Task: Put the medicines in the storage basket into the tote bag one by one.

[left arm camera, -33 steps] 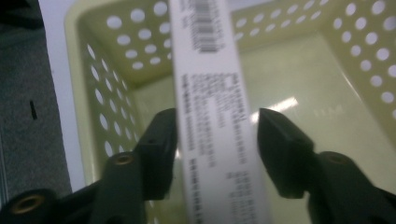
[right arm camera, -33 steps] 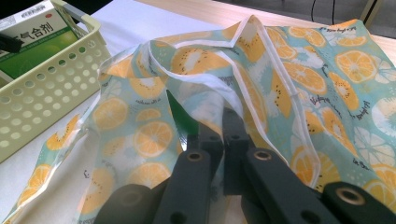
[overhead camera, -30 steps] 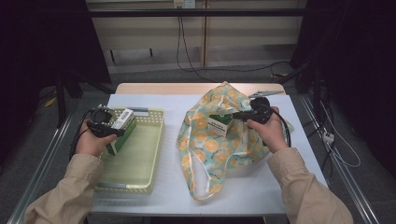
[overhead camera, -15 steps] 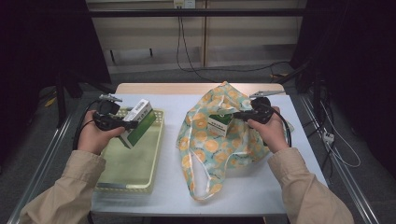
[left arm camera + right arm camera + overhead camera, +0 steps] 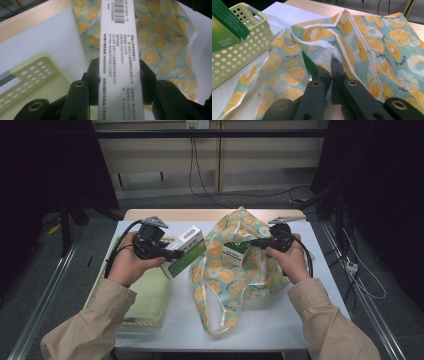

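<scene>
Left gripper view: left claw (image 5: 117, 82) clamps a long white box (image 5: 118, 47) printed with barcode and black text

white table (image 5: 320, 285) carries a pale green basket (image 5: 150, 295) and a fruit-print cloth bag (image 5: 225, 275).

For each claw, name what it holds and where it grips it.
Left claw clamps the white-and-green box across its narrow sides. Right claw pinches the fruit-print bag's opening edge.

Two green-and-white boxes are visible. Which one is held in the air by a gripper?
The longer box, clamped by the left gripper above the basket's edge. The smaller box sits in the bag's mouth.
</scene>
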The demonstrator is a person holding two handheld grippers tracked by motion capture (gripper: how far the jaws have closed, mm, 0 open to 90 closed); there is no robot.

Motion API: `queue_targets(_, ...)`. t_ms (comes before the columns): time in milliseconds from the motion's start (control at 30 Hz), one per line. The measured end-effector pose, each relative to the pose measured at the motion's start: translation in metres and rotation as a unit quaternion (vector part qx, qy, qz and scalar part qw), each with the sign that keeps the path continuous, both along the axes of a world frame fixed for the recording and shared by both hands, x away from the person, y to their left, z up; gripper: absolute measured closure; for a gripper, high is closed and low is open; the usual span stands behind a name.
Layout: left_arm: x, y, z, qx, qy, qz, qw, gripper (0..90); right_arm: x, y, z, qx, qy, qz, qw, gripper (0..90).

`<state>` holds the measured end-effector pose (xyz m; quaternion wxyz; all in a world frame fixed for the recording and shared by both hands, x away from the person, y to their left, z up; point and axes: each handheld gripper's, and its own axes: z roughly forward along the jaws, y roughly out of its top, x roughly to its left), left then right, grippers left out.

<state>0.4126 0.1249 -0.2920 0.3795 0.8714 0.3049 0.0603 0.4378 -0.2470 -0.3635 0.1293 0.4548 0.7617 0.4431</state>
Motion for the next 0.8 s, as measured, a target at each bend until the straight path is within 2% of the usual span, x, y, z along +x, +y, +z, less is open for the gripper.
queue_targets(300,-0.006,-0.044,-0.007,-0.014,0.005,-0.049,0.9987,62.5,-0.001,-0.002,0.007,0.002,-0.006,-0.002,1.0000,89.8)
queue_targets(500,-0.007,-0.077,-0.024,0.003,0.011,-0.074,0.9972,62.5,-0.002,-0.003,0.011,0.004,-0.011,-0.002,0.9999,89.8)
queue_targets(667,-0.007,-0.102,-0.042,0.012,0.024,-0.094,0.9952,62.5,-0.004,-0.002,0.014,0.006,-0.012,0.000,0.9999,89.8)
queue_targets(733,-0.007,-0.112,-0.048,0.029,0.020,-0.100,0.9944,62.5,-0.004,-0.003,0.015,0.005,-0.014,0.000,0.9999,89.8)
queue_targets(800,-0.005,-0.121,-0.052,0.034,0.023,-0.101,0.9940,62.4,-0.004,-0.003,0.017,0.006,-0.016,-0.001,0.9999,89.8)
